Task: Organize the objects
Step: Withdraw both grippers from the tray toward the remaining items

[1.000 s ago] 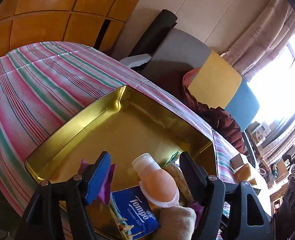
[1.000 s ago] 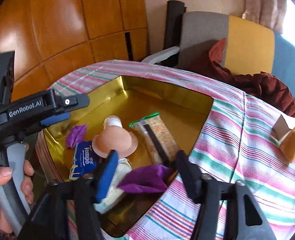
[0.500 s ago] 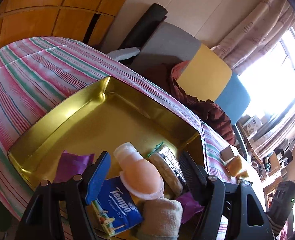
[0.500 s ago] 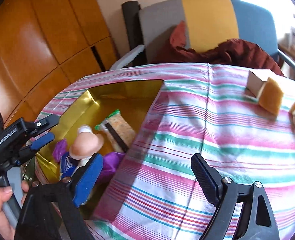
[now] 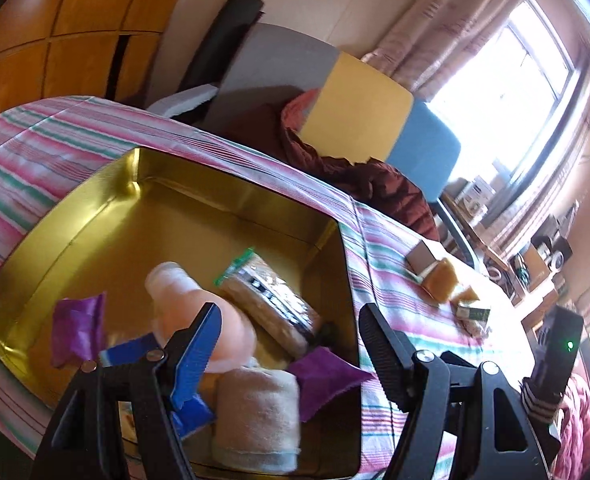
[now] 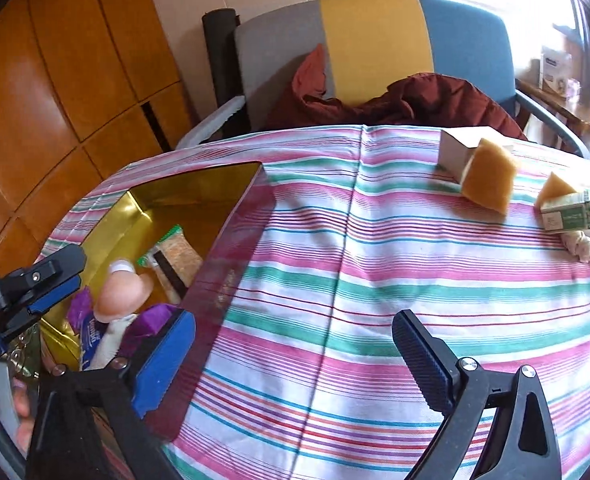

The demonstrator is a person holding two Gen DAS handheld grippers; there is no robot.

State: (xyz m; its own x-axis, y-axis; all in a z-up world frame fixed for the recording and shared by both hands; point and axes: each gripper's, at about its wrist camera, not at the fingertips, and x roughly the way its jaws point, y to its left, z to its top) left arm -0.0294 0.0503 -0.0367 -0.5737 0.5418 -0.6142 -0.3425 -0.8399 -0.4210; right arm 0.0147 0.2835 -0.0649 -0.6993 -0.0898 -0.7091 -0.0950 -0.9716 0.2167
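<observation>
A gold tin (image 5: pixel 143 236) on the striped tablecloth (image 6: pixel 375 280) holds a peach bottle (image 5: pixel 199 312), a cracker pack (image 5: pixel 267 296), a rolled towel (image 5: pixel 255 416), a blue tissue pack (image 5: pixel 135 350) and two purple packets (image 5: pixel 77 328) (image 5: pixel 327 376). My left gripper (image 5: pixel 291 316) hangs open over the tin's near right part, gripping nothing. My right gripper (image 6: pixel 291 320) is over bare cloth just right of the tin (image 6: pixel 199 186). Its jaws are opening wide with nothing between them.
On the cloth at the far right lie a cardboard box (image 6: pixel 455 152), a yellow sponge (image 6: pixel 489 180), a smaller sponge (image 6: pixel 557 188), a green carton (image 6: pixel 569 212) and a white wad (image 6: pixel 587 242). A chair (image 6: pixel 375 40) with dark red clothing stands behind the table.
The purple packet that was between the right jaws now lies in the tin's near corner. The right gripper swung right over the cloth and opened wide. The left gripper shifted right, still open.
</observation>
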